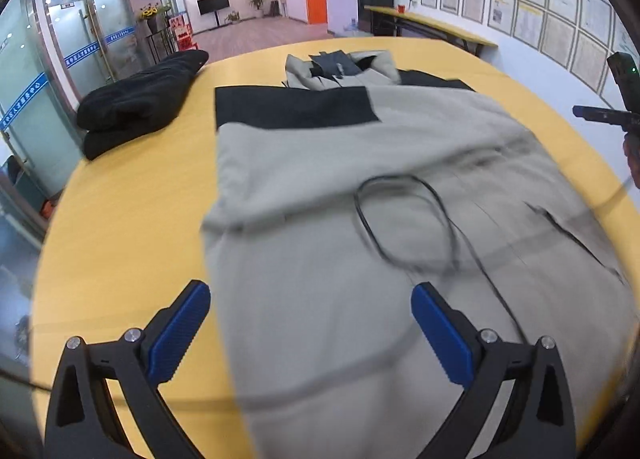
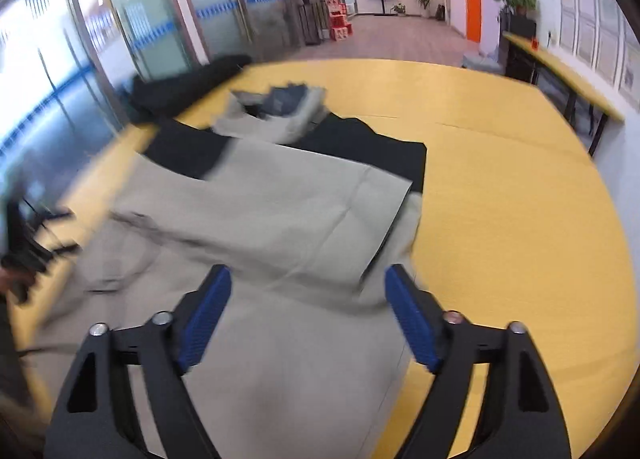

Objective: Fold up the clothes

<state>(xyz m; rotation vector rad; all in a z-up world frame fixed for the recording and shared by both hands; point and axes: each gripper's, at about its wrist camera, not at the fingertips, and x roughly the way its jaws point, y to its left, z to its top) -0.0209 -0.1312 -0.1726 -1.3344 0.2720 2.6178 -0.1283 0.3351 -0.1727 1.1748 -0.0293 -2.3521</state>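
A grey jacket with black shoulder panels point(image 1: 360, 179) lies flat on the yellow table point(image 1: 132, 211), collar at the far end, sleeves folded over its body. A thin black cord loop point(image 1: 404, 219) rests on it. My left gripper point(image 1: 310, 299) is open and empty, just above the jacket's near left edge. In the right wrist view the jacket point(image 2: 280, 211) fills the middle, with a folded sleeve's cuff point(image 2: 372, 255) just ahead. My right gripper point(image 2: 308, 283) is open and empty above the jacket's near right part. The view is motion-blurred.
A black garment point(image 1: 140, 103) lies bundled at the table's far left edge; it also shows in the right wrist view point(image 2: 184, 87). Bare yellow table point(image 2: 520, 199) lies to the jacket's right. The other gripper point(image 1: 616, 115) shows at the right edge of the left wrist view.
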